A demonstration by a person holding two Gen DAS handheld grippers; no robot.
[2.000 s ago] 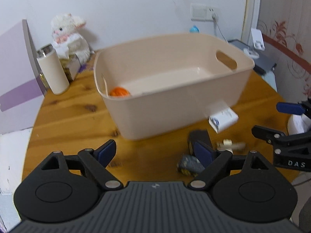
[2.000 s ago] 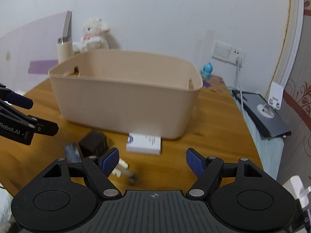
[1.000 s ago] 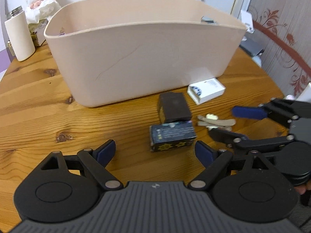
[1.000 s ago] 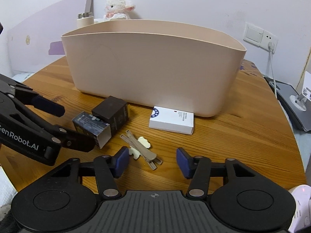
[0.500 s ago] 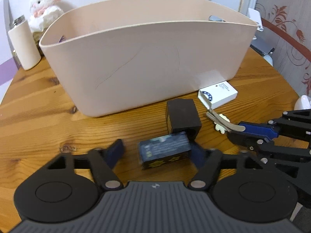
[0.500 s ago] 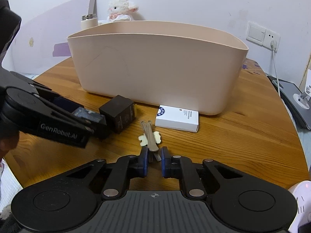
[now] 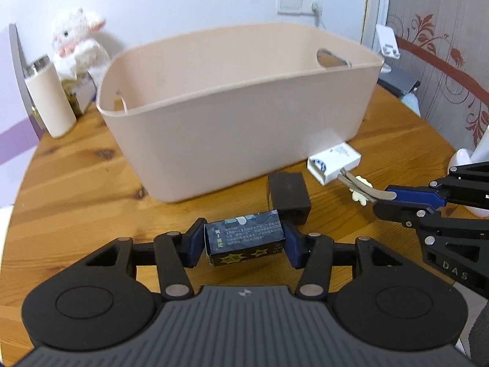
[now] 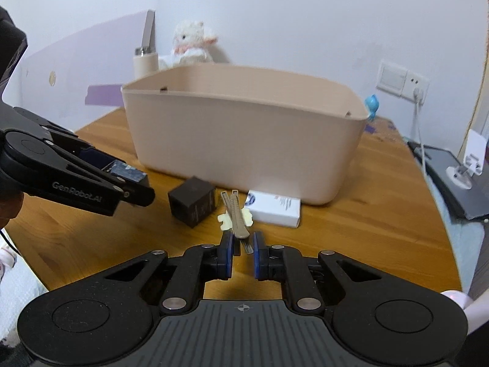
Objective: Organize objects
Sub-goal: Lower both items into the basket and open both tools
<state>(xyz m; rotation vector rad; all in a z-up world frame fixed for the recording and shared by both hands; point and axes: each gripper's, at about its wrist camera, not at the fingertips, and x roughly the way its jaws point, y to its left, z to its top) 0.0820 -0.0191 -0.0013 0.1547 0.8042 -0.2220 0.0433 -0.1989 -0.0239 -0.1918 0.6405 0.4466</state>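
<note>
My left gripper (image 7: 243,240) is shut on a dark blue printed box (image 7: 244,238) and holds it above the wooden table (image 7: 76,189), in front of the beige plastic bin (image 7: 238,113). My right gripper (image 8: 243,249) is shut on a tan hair clip (image 8: 237,214) with a cream flower and holds it off the table; it also shows in the left wrist view (image 7: 363,188). A dark brown cube box (image 7: 288,195) and a white box (image 7: 333,162) lie on the table by the bin's front wall.
A cream tumbler (image 7: 50,98) and a white plush toy (image 7: 78,49) stand at the back left. A wall socket (image 8: 400,81) with a cable, a small blue figure (image 8: 372,104) and a dark stand (image 8: 452,165) are at the right.
Both grippers closed, the left on the dark blue box and the right on the hair clip, and both have lifted them off the table. The bin's rim now sits lower in both views.
</note>
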